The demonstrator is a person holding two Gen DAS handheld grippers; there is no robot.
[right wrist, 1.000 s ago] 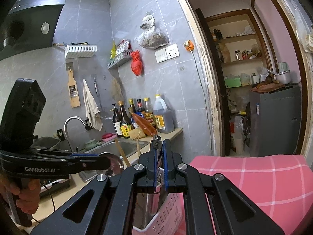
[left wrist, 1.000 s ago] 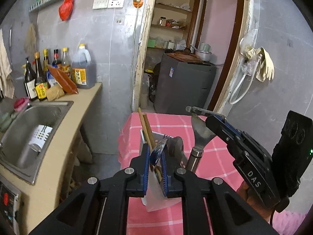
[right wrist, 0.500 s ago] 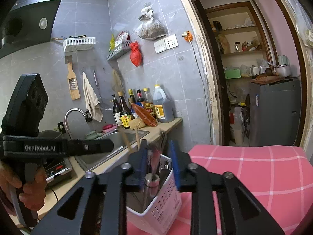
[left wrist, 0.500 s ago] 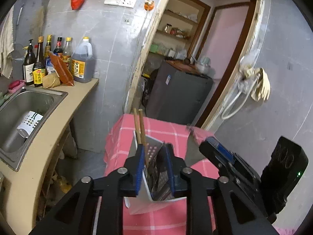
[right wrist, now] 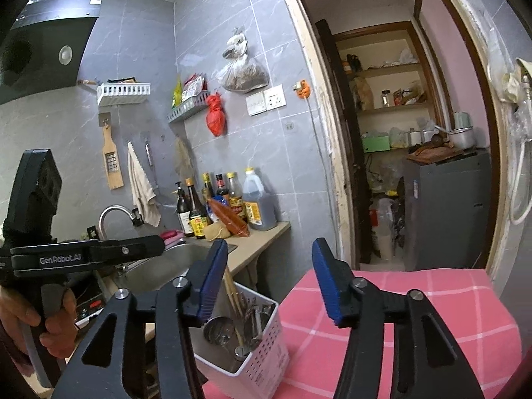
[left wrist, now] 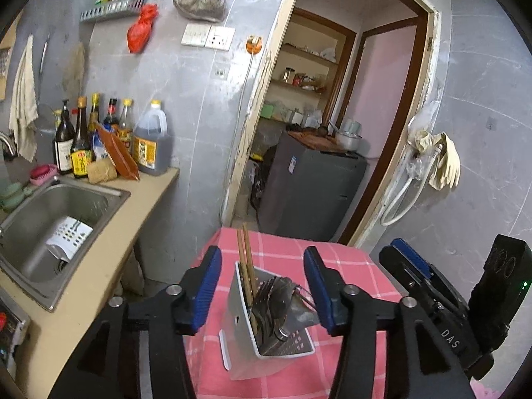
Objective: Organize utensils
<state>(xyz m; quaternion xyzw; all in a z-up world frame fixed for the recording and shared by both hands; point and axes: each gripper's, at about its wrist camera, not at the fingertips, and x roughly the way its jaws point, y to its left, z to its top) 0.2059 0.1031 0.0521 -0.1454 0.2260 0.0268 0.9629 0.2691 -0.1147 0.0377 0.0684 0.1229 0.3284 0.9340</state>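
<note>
A white perforated utensil holder point(left wrist: 266, 349) stands on the pink checked tablecloth point(left wrist: 352, 266). It holds wooden chopsticks point(left wrist: 244, 259), forks, a spoon and a metal spatula point(left wrist: 299, 309). My left gripper point(left wrist: 262, 286) is open and empty, above the holder. My right gripper point(right wrist: 269, 286) is open and empty, above and to the right of the holder point(right wrist: 256, 355). The right gripper shows at the right in the left wrist view point(left wrist: 429, 286). The left gripper shows at the left in the right wrist view point(right wrist: 133, 249).
A steel sink point(left wrist: 46, 219) holding another white holder point(left wrist: 68, 236) lies left of the table. Sauce bottles point(left wrist: 116, 143) stand on the counter behind it. A doorway with a grey cabinet point(left wrist: 309, 189) is behind the table. Rubber gloves point(left wrist: 439, 159) hang on the right wall.
Both grippers opened and let go of their utensils, which now stand in the holder. Both grippers have pulled up and back from the holder.
</note>
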